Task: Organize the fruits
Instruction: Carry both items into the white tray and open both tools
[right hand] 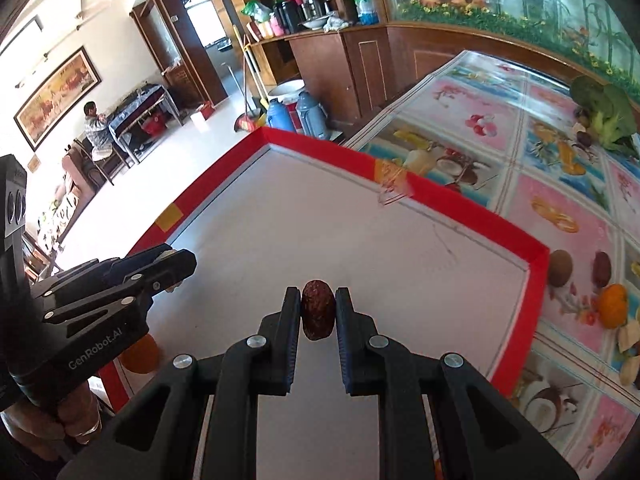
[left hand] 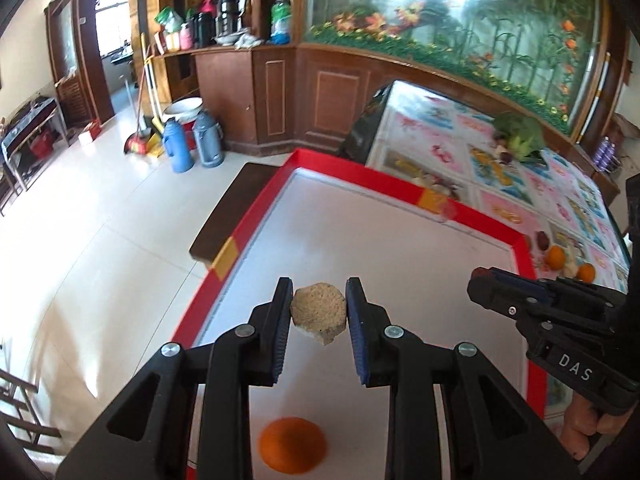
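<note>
The left tool point(left hand: 319, 312) is closed on a rough tan chunk point(left hand: 319, 313), pinched between its two black fingers above the white inside of a tray with a red rim point(left hand: 256, 220). An orange point(left hand: 292, 444) lies in the tray right under this tool. The right tool point(right hand: 318, 312) is closed on a small dark red fruit point(right hand: 317, 310) that looks like a dried date, and it too is held above the white tray floor. In the left camera the side of the right tool shows the white letters "DAS" point(left hand: 576, 366). In the right camera the side of the left tool shows the white words "GenRobot.AI" point(right hand: 94, 354). The tray sits on a bench with a shiny cloth point(right hand: 560, 184) covered in bright pictures of fruit. On that cloth, past the far red rim, lie another orange point(right hand: 612, 306), one more dark red fruit point(right hand: 602, 270) and some pale pieces point(right hand: 630, 344). A bunch of green leafy stuff point(right hand: 608, 112) lies farther back on the cloth. On the floor by the wooden cabinet stand a blue flask point(left hand: 176, 144) and a grey flask point(left hand: 207, 140).
</note>
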{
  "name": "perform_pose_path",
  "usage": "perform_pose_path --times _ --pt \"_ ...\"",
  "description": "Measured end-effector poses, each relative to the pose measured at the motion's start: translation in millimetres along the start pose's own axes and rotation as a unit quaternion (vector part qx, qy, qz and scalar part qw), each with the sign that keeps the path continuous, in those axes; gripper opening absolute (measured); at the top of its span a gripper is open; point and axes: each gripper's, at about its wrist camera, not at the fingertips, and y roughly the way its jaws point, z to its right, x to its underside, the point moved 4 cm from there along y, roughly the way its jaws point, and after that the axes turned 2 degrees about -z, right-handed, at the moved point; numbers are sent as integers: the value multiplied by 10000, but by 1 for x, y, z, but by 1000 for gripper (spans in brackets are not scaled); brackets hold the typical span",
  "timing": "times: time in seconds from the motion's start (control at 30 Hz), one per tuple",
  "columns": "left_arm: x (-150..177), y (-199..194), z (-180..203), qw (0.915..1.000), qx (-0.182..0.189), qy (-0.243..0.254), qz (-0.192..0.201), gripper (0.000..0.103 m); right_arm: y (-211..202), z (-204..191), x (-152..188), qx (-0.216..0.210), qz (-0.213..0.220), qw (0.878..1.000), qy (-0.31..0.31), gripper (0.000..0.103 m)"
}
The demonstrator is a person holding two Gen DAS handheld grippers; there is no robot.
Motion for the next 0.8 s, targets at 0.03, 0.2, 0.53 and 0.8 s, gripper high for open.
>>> perform_pose_path --times 0.03,0.2,0.53,0.8 --pt "1 2 -3 10000 -3 -37 -56 29 2 -1 2 27 -35 10000 -5 15" --pt "12 9 -14 9996 -50 -169 -216 29 3 -2 6 69 -122 9999 60 16" --pt "17 7 -14 9983 -479 -153 -284 67 -44 14 6 -74 544 9985 58 35" --pt "14 -27 16 9974 -668 168 208 75 -108 78 22 155 1262 9912 374 41"
